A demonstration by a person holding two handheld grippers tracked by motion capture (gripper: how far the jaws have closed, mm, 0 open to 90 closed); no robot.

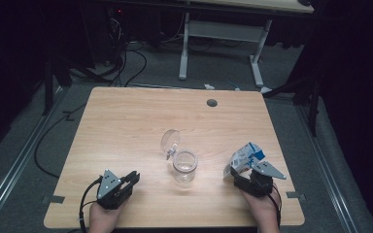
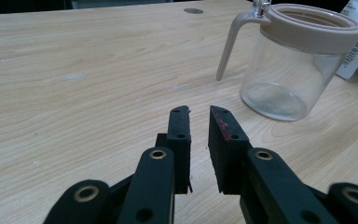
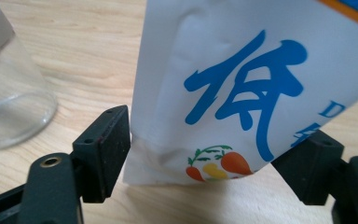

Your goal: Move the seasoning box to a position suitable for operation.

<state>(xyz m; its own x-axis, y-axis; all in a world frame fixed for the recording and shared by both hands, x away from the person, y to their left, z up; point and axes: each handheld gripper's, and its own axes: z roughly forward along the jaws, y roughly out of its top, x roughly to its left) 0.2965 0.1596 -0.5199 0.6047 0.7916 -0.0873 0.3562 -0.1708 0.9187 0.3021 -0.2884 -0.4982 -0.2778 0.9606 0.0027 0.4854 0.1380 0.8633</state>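
Two grippers flank an open jar [image 1: 184, 166]: the right gripper [image 1: 242, 171] clamps a pouch [image 1: 245, 157], likely to pour next, while the left gripper [image 1: 132, 178] rests empty, jaws slightly apart.

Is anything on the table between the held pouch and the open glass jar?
Nothing visible: bare table lies between the pouch, gripped by the right gripper, and the glass jar, whose lid is flipped back.

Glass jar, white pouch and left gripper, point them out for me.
glass jar [image 2: 279, 70], left gripper view, clear side wall.
white pouch [image 3: 242, 88], right gripper view, printed front.
left gripper [image 2: 199, 122], left gripper view, between its fingertips.
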